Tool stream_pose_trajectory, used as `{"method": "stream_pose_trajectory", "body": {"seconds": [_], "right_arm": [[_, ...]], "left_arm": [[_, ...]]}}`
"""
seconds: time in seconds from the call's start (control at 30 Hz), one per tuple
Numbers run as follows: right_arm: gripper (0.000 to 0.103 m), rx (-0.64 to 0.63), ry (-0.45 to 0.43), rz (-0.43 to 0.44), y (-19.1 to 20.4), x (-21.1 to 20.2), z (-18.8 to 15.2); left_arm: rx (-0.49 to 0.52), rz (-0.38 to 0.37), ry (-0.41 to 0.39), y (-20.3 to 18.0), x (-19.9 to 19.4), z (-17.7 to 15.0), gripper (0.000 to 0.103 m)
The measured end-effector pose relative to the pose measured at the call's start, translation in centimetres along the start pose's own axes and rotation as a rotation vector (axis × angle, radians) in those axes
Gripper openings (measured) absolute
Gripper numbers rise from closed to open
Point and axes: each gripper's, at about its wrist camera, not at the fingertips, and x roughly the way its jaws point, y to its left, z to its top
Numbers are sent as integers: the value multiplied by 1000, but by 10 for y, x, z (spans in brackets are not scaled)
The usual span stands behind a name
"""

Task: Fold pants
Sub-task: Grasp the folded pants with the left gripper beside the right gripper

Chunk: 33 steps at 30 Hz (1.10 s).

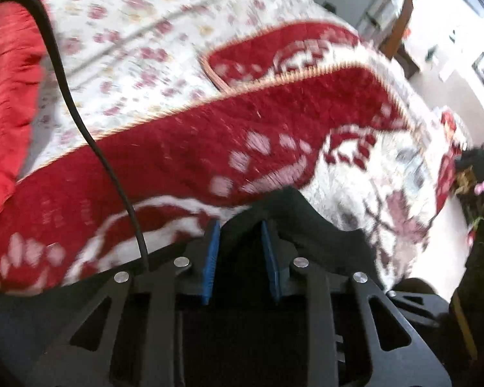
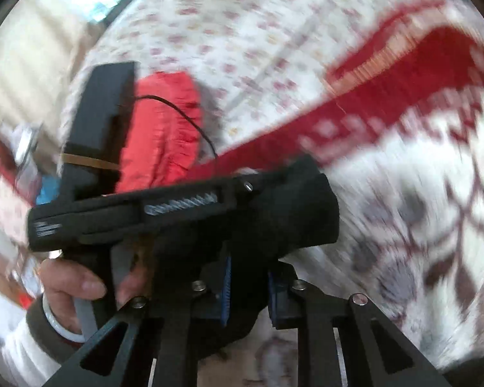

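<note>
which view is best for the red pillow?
Right wrist view. The red pillow sits near the middle with most of its outline visible, though blurred and partly covered by the left hand-held gripper. The left wrist view shows only a strip of the pillow, cropped at the left edge.

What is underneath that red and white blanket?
A white bedsheet with small pink flowers shows past the red and white blanket's corded edge, so the blanket lies on the sheet. Whatever lies under the blanket's middle is covered; dark pants rest on top.
</note>
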Motion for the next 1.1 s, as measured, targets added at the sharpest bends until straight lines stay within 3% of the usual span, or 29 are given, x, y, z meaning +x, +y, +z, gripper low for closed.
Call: {"method": "stream_pose_trajectory", "body": {"seconds": [0.13, 0.3, 0.43, 0.47, 0.57, 0.67, 0.77, 0.83, 0.93, 1.1], "right_arm": [[17, -183, -22, 38, 60, -8, 12], [17, -392, 52, 177, 141, 17, -4], [22, -445, 334, 269, 179, 76, -45], [22, -445, 376, 295, 181, 80, -51], [27, -432, 352, 342, 172, 64, -48], [44, -401, 276, 248, 149, 47, -31], [44, -332, 258, 210, 132, 47, -26], [44, -335, 259, 181, 134, 53, -25], [44, -381, 270, 172, 144, 62, -29], [44, -494, 322, 269, 166, 60, -50]], "left_arm": [[-142, -15, -120, 45, -70, -11, 25], [-291, 85, -225, 111, -149, -61, 25], [-391, 219, -229, 154, -184, -119, 29], [-408, 230, -225, 160, -189, -130, 31], [-469, 239, -211, 174, -196, -163, 38], [-488, 236, -201, 171, -194, -181, 41], [-478, 212, -204, 157, -187, -183, 48], [-475, 207, -200, 150, -180, -184, 58], [-444, 246, -199, 138, -173, -180, 58], [-481, 264, -198, 152, -176, -178, 58]]}}
